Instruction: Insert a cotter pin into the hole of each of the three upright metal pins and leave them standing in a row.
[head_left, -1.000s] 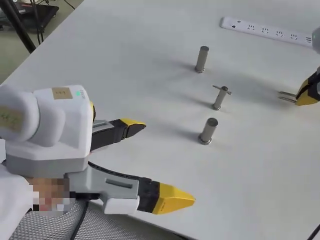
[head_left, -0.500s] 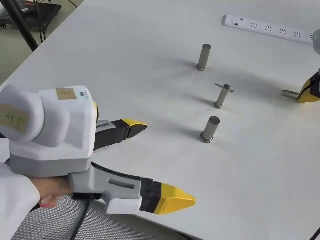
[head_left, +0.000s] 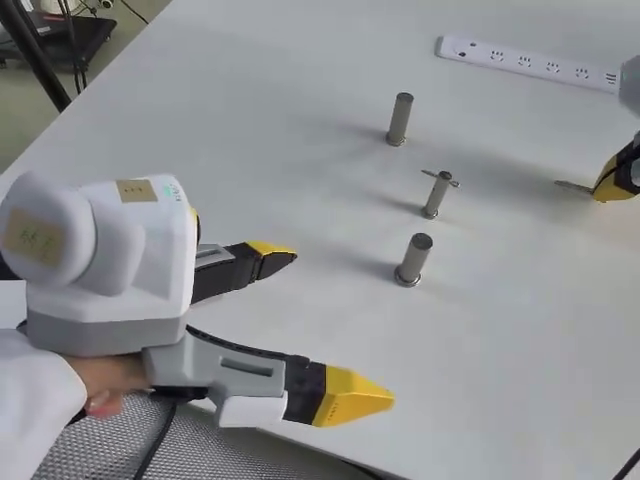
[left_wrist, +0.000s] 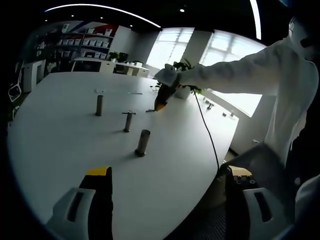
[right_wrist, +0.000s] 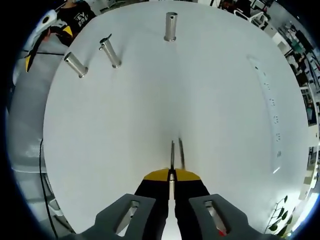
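Right gripper (right_wrist: 171, 176) stayed clamped on a cotter pin (right_wrist: 172, 156) above open table (head_left: 200, 130); left gripper (head_left: 332, 328), jaws apart, stayed at the near edge.

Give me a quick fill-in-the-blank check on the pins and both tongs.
The right tongs are ____ on a loose cotter pin.
The left tongs are ____, holding nothing.
Among the upright pins, the inserted cotter pin sits in the ____ one.
Missing words: shut; open; middle.
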